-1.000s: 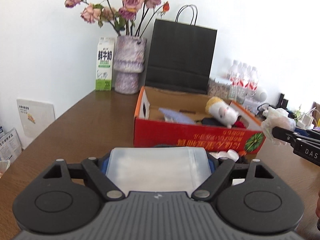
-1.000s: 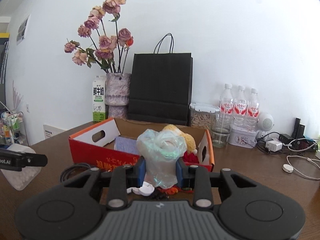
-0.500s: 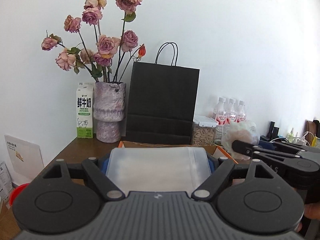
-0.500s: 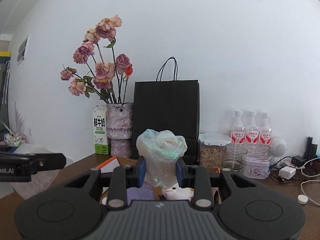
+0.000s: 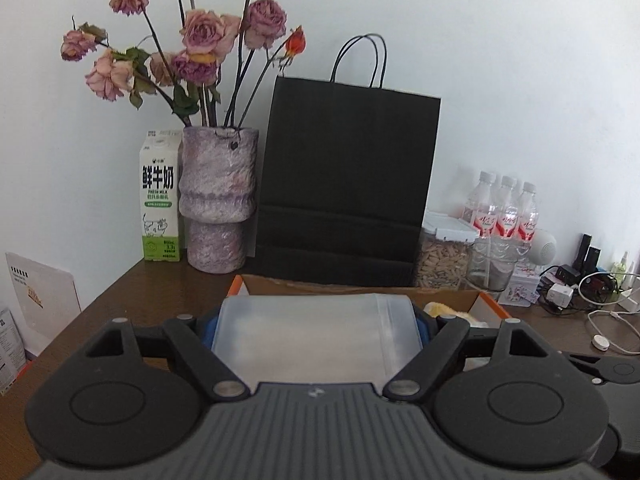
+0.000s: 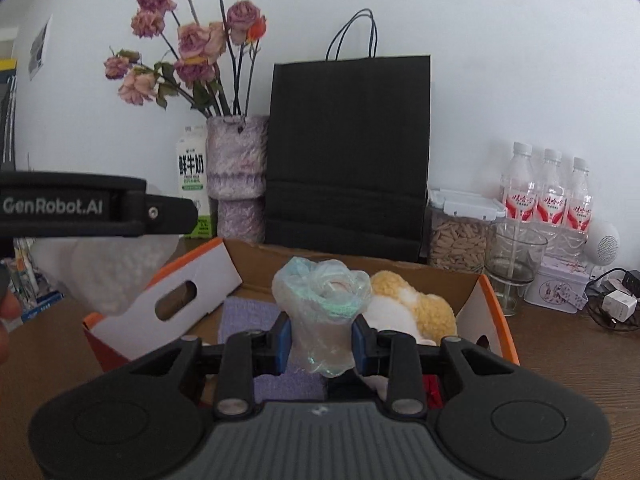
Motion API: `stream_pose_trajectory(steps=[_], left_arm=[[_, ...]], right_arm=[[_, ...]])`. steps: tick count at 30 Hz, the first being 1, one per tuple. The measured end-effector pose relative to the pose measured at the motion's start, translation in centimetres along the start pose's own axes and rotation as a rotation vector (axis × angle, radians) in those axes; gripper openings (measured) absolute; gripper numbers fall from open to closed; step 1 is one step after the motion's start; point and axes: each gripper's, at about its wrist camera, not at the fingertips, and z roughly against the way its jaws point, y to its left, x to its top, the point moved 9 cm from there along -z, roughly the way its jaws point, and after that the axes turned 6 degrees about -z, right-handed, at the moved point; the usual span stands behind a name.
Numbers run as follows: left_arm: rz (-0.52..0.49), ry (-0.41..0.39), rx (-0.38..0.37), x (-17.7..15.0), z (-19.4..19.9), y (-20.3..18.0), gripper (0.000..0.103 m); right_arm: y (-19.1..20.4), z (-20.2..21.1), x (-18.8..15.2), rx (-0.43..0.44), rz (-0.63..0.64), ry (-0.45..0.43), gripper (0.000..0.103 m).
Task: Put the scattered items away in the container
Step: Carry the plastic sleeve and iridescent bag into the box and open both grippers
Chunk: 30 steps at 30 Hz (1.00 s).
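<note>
My left gripper [image 5: 315,326] is shut on a frosted zip bag [image 5: 316,348] that fills the wide gap between its blue pads. Just behind the bag lies the orange-rimmed cardboard box [image 5: 490,302]. In the right wrist view my right gripper [image 6: 321,340] is shut on a crumpled clear plastic bag [image 6: 320,288] and hangs over the open box [image 6: 494,320]. Inside the box lie a yellow-and-white plush toy [image 6: 416,306] and a purple cloth [image 6: 246,316]. The left gripper [image 6: 172,216] reaches in from the left with the frosted bag [image 6: 104,276] hanging under it.
Behind the box stand a black paper bag [image 6: 348,152], a vase of dried roses [image 6: 236,176] and a milk carton [image 5: 160,208]. To the right are a seed jar [image 6: 458,232], a glass [image 6: 514,256], water bottles [image 6: 550,196], a tin and cables [image 5: 600,312].
Both grippers have carried their bags forward to the box. The right gripper now hangs over its opening, and the left gripper sits closer on the left. Neither grip has changed.
</note>
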Motion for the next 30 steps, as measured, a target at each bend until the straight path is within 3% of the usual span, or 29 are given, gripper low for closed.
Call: stream_pose_trajectory(steps=[9, 25, 28, 30], left_arm=[[-0.038, 0.115, 0.023, -3.4, -4.2, 1.1, 0.083], [-0.062, 0.178, 0.008, -5.3, -5.0, 0.5, 0.083], [-0.054, 0.174, 0.001, -5.2, -4.9, 0.5, 0.086], [-0.051, 0.155, 0.002, -4.9, -4.5, 0.5, 0.098]], right_arm=[[-2.1, -3.1, -2.1, -0.057, 0.009, 0.101, 0.029], [-3.4, -3.3, -2.8, -0.078, -0.032, 0.122, 0.032], [-3.5, -3.1, -2.6, -0.085, -0.038, 0.116, 0.057], [-3.5, -2.7, -2.3, -0.082, -0.042, 0.101, 0.082]])
